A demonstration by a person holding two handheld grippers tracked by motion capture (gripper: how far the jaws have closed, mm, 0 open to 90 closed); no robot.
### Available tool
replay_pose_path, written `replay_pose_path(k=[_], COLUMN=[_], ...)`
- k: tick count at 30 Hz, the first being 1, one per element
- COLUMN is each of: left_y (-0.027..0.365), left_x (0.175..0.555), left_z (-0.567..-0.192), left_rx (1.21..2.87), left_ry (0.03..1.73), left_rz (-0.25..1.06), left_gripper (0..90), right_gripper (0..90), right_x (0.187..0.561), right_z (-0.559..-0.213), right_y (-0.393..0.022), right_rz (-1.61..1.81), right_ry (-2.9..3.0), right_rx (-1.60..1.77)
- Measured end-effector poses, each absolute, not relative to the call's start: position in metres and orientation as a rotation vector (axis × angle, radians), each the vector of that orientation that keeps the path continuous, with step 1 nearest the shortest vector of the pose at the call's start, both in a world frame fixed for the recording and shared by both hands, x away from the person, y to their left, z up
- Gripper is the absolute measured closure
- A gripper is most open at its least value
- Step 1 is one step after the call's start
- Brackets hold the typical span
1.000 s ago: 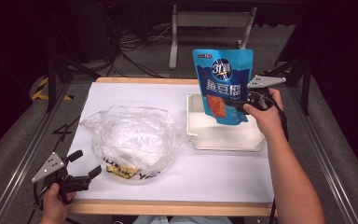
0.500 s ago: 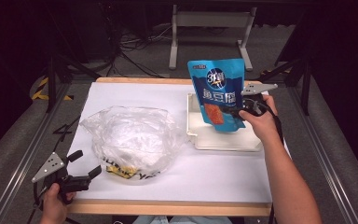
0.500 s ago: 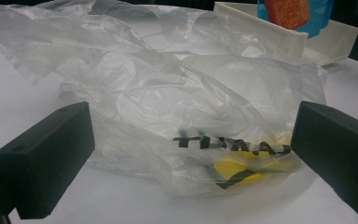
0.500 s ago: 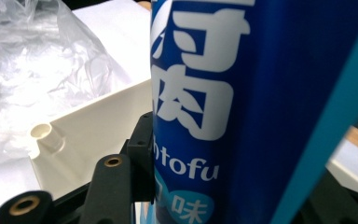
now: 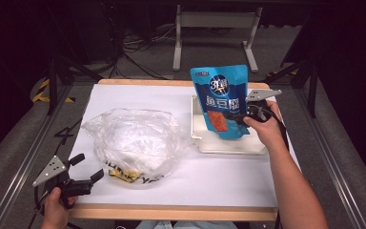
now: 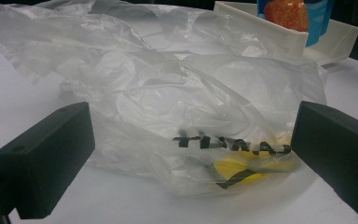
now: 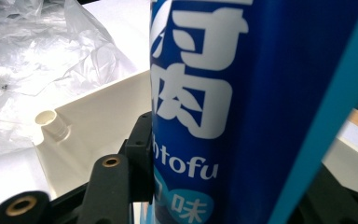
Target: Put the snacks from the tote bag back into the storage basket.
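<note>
**High view: pouch held upright over tray**

Right gripper (image 5: 238, 118) pinches the blue fish-tofu snack pouch (image 5: 221, 100), its bottom inside the shallow white plastic tray (image 5: 228, 145) at 2 o'clock. Left gripper (image 5: 86, 168), jaws spread, rests at 7 o'clock beside the crumpled clear plastic bag (image 5: 136, 143) holding something yellow.

The high view looked forward and down over the whole white table (image 5: 181, 191), while the left gripper view sat low at the near left corner facing the plastic bag (image 6: 168, 93), and the right gripper view, pressed close against the blue pouch (image 7: 261, 93), shared the white tray (image 7: 98, 116) with both.
</note>
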State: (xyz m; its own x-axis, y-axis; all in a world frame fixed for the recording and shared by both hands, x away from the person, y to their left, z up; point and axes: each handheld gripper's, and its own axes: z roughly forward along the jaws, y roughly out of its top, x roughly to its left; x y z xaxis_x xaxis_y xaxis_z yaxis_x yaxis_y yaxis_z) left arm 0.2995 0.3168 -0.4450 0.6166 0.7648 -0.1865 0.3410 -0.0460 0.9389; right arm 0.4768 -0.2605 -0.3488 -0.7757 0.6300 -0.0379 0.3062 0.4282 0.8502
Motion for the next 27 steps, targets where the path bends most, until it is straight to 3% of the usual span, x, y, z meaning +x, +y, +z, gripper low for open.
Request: replay_pose_path(k=[27], left_y=[0.316], left_x=[0.299], left_z=[-0.445], left_rx=[1.645], left_ry=[0.935], left_rz=[0.442], left_gripper=[0.4], right_gripper=[44.3], right_x=[0.494], right_z=[-0.349], right_y=[-0.294], right_rz=[1.148], right_ry=[2.467], right_rx=[0.707])
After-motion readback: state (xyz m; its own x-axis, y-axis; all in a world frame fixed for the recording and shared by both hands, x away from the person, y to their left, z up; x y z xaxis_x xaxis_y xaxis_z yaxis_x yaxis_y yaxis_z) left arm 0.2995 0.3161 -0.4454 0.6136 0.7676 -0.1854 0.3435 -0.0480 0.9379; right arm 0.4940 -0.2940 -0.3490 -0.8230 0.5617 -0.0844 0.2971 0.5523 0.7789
